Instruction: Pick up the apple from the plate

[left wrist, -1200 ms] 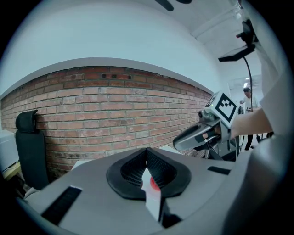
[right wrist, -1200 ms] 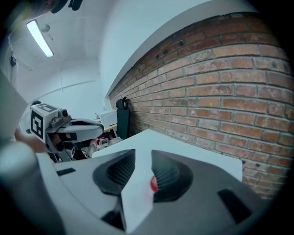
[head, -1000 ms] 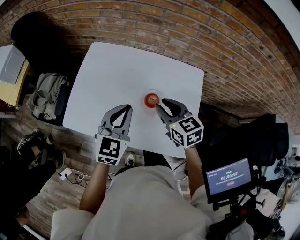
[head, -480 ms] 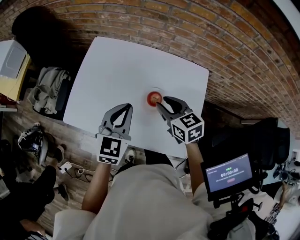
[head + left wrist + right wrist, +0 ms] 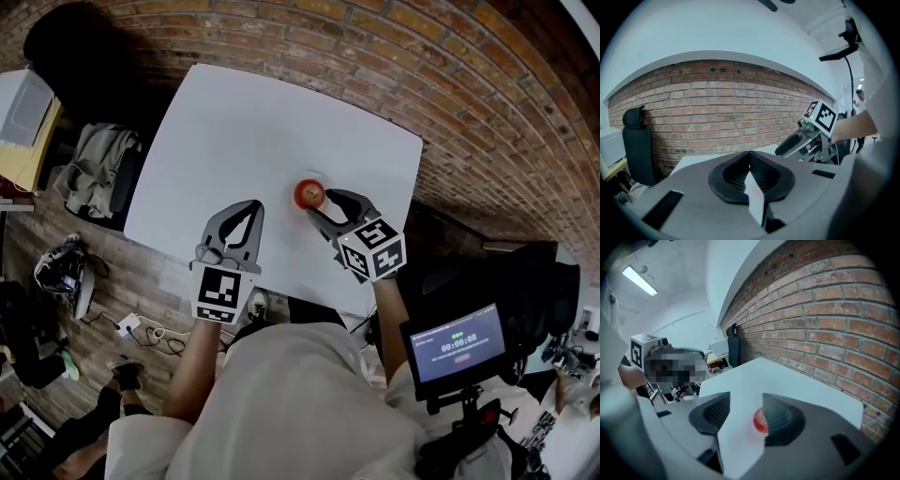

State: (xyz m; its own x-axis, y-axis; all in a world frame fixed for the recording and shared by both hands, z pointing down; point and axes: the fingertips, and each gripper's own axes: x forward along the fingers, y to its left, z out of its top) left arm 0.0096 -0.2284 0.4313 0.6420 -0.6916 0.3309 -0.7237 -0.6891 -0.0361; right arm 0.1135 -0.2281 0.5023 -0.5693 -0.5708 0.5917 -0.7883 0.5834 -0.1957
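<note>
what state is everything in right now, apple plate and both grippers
apple: resting on the plate, not gripped
plate: flat on the table, apple on it
right gripper: jaws apart, just been opening, apple ahead of them, not clamped
left gripper: jaws together, empty

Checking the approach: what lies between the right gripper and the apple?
Only bare table, as the right gripper view shows. The right gripper has just been opening its jaws, nothing between them yet; the apple sits just ahead.
</note>
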